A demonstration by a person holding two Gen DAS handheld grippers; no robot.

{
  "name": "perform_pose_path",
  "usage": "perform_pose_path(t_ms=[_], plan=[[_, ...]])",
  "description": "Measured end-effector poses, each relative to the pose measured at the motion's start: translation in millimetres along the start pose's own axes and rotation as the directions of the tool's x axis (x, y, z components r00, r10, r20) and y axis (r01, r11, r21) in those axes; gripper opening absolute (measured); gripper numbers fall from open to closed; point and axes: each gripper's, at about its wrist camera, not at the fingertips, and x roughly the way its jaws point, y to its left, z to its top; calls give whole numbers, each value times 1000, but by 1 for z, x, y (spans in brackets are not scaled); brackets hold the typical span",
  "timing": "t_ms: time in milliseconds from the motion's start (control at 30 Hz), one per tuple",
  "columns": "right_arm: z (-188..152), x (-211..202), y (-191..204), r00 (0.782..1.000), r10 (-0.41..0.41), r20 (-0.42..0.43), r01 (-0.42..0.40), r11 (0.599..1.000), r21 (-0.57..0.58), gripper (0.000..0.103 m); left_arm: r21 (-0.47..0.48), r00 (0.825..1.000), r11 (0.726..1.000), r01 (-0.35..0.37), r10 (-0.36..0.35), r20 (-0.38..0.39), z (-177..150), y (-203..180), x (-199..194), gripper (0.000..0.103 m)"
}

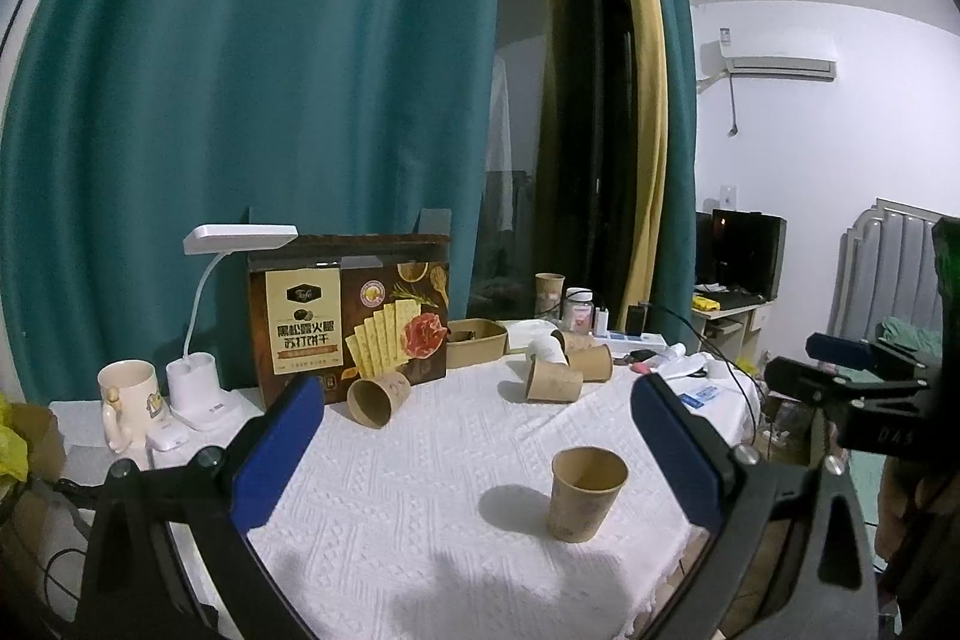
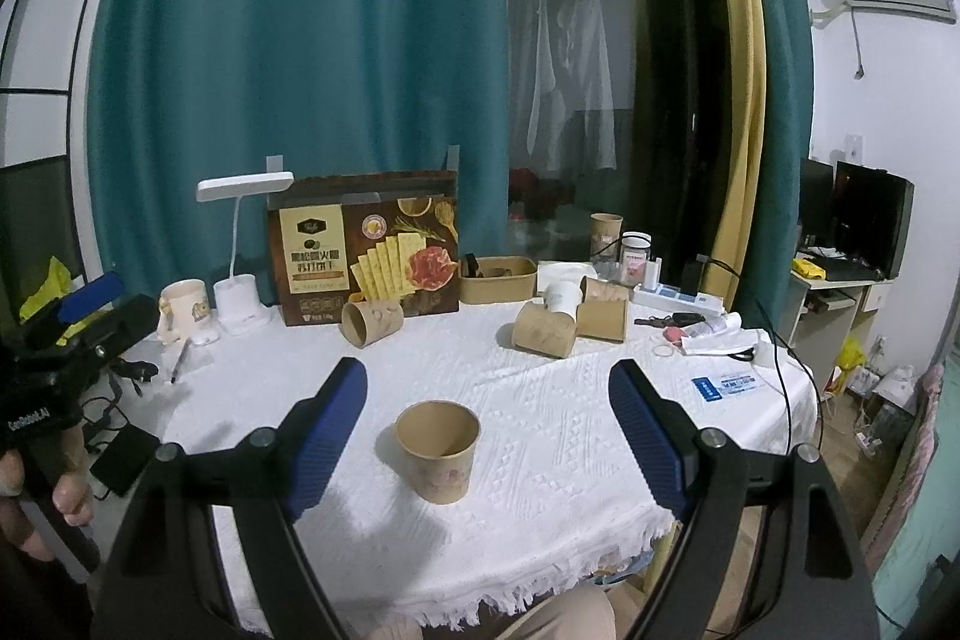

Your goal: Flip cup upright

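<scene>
A brown paper cup stands upright, mouth up, on the white tablecloth near the front edge; it also shows in the right wrist view. My left gripper is open and empty, its blue pads well apart, held above the table short of the cup. My right gripper is open and empty, and the cup sits just ahead between its fingers without touching them. Another paper cup lies on its side by the cracker box, also in the right wrist view. More cups lie tipped at the back right.
A cracker box, a white desk lamp and a mug stand along the back left. A cardboard tray, jars, a power strip and cables crowd the back right. A pen lies at the left.
</scene>
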Motion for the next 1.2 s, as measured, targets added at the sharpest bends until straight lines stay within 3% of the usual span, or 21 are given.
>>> perform_pose_path(t_ms=[1200], plan=[[-1,4,-1,1000,9,-5,-9,1000,-3,81,-1,1000,1000,-2,2,-5,1,-3,0,102]])
